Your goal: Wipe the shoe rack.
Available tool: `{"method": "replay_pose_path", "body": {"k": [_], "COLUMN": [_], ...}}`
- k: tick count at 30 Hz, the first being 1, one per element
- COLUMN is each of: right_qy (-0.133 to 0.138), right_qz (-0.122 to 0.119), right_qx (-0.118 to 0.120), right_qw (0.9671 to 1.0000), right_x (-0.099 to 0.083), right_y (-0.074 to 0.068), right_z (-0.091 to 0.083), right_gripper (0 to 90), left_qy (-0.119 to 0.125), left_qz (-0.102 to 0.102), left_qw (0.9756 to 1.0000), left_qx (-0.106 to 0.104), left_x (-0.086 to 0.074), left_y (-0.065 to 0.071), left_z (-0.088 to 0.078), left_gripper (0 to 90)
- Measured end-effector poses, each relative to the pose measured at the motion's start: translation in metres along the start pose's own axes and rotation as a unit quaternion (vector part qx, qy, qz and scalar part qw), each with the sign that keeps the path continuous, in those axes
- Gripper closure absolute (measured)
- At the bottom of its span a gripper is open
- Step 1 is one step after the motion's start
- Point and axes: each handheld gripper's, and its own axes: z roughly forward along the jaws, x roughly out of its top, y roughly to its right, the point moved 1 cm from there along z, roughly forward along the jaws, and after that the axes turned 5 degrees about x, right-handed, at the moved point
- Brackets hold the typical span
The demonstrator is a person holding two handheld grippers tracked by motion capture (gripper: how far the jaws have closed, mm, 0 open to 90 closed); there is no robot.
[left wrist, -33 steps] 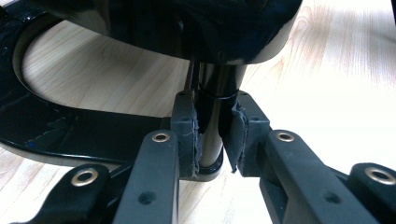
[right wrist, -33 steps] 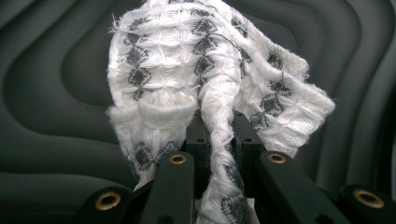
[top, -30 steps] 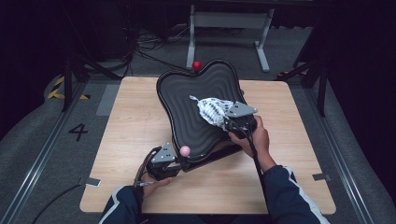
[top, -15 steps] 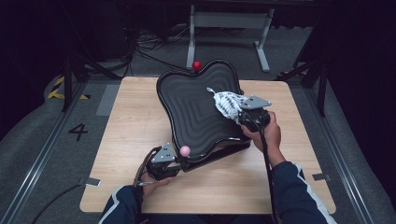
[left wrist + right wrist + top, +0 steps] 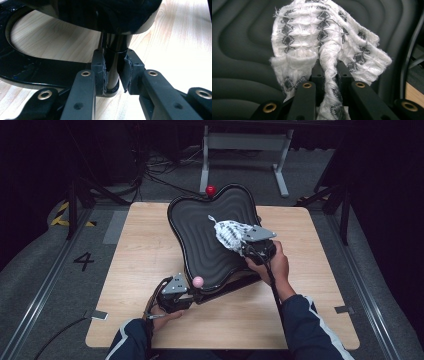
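Wiping the black tray (image 5: 200, 245) with a cloth (image 5: 229, 232) is the step in hand, as I read it. The tray, wavy-edged and ridged inside, stands tilted on a stand on the counter (image 5: 135, 250), its far rim raised by a red knob (image 5: 210, 190) and its near rim low by a pink knob (image 5: 198, 281).

The right claw (image 5: 240, 239) pinches the white, grey-patterned cloth; in the right gripper view a twisted fold of the cloth (image 5: 329, 50) runs down between the pressed jaws, and the rest fans out over the tray's ridges (image 5: 244, 50). The cloth lies on the tray's right half, near its right rim.

The left claw (image 5: 192, 292) sits at the tray's near edge, just beside the pink knob. In the left gripper view its jaws are clamped on the tray's black post (image 5: 113, 65), pads (image 5: 100, 72) tight against it, apparently steadying the tray.

Next, I judge, the right claw must drag the cloth across the ridges toward the tray's middle and left half, keeping it pressed down, while the left claw holds the post firm so the tilted tray does not swing.
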Motion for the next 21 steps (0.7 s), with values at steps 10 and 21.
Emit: {"method": "replay_pose_path", "body": {"k": [10,21], "right_qy": [0.013,0.026], "right_qz": [-0.025,-0.033], "right_qx": [0.03,0.063], "right_qw": [0.9992,0.9971], "right_x": [0.02,0.036], "right_y": [-0.027,-0.048], "right_z": [0.01,0.02], "right_gripper": [80.8,80.6], "left_qy": [-0.001,0.001], "left_qz": [-0.001,-0.001], "left_qw": [1.0,1.0], "left_qx": [-0.001,-0.001], "left_x": [0.0,0.0], "left_y": [0.0,0.0], "left_z": [0.0,0.0], "left_gripper": [73.7,73.7]}}
